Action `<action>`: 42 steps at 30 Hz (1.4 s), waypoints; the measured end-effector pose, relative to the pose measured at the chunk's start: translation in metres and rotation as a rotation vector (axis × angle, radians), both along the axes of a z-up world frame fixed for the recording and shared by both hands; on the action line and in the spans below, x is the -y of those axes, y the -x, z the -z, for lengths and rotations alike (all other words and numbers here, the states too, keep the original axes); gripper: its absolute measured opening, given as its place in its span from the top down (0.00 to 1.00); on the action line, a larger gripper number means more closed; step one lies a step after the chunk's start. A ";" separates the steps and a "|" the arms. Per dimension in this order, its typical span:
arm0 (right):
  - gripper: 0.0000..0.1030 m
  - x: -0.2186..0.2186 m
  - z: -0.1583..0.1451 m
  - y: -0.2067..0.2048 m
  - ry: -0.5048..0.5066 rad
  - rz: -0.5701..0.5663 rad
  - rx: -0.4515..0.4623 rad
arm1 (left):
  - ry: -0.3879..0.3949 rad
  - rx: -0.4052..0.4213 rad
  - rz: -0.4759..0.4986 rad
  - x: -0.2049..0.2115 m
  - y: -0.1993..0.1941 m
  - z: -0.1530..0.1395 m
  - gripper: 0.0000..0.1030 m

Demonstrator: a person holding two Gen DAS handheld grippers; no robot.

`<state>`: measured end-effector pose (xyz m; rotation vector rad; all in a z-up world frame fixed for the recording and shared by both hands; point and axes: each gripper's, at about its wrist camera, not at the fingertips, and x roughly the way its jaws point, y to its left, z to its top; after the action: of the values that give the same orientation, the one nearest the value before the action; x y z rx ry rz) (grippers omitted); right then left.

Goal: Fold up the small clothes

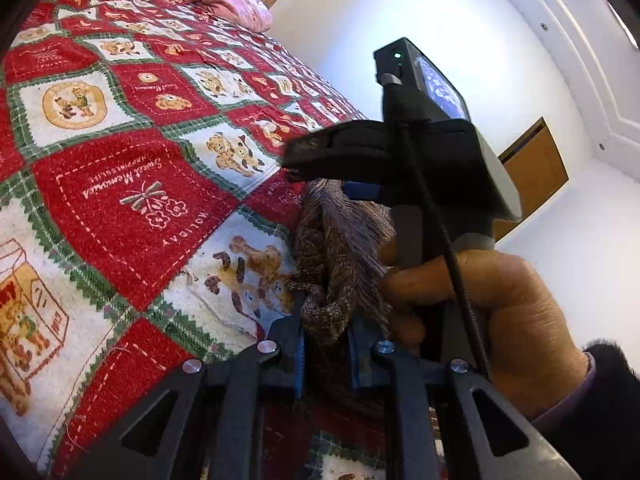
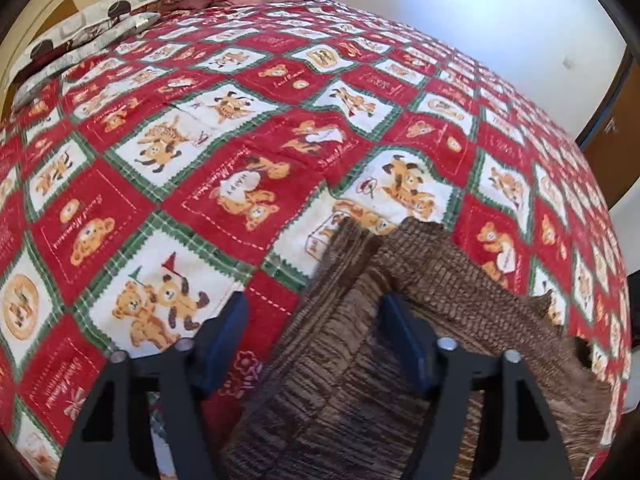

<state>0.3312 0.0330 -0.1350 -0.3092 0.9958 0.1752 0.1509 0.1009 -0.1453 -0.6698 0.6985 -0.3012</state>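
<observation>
A: Looking at the fabric first: what is the left hand-held gripper [image 1: 323,334] pinching?

B: Its blue pads are sitting close together, clamped on a bunched fold of the brown knit cloth [image 1: 336,256]. The weave is looking coarse, ribbed and speckled.

A: And the right hand-held gripper [image 2: 316,344]?

B: In its own view the jaws are standing apart, with a ribbed band of the cloth [image 2: 384,320] running between them. One pad is lying against the knit; I cannot tell whether it is gripping. A person's hand [image 1: 480,304] is holding its handle.

A: Where is the cloth lying?

B: On the near part of the bed, over the quilt [image 2: 224,184], which is showing red and white squares with bears. Pillows [image 2: 92,28] are sitting at the far end.
</observation>
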 end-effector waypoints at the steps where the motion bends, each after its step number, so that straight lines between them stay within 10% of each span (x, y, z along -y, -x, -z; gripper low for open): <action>1: 0.60 0.002 -0.001 -0.001 0.012 0.012 0.005 | -0.001 0.000 0.002 0.001 -0.001 -0.001 0.85; 4: 0.82 0.020 -0.009 -0.002 -0.073 0.045 -0.007 | -0.015 0.011 0.018 0.004 0.000 -0.005 0.85; 19: 0.87 0.129 -0.070 0.025 -0.528 0.166 0.003 | -0.162 0.233 0.223 0.051 0.014 -0.070 0.92; 42: 0.89 0.320 -0.083 0.091 -0.511 0.296 0.084 | -0.274 0.361 0.675 0.225 0.043 -0.098 0.92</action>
<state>0.2401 -0.2869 -0.0517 0.2952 0.8680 0.1396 0.1075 -0.1238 -0.0473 -0.0903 0.5840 -0.9058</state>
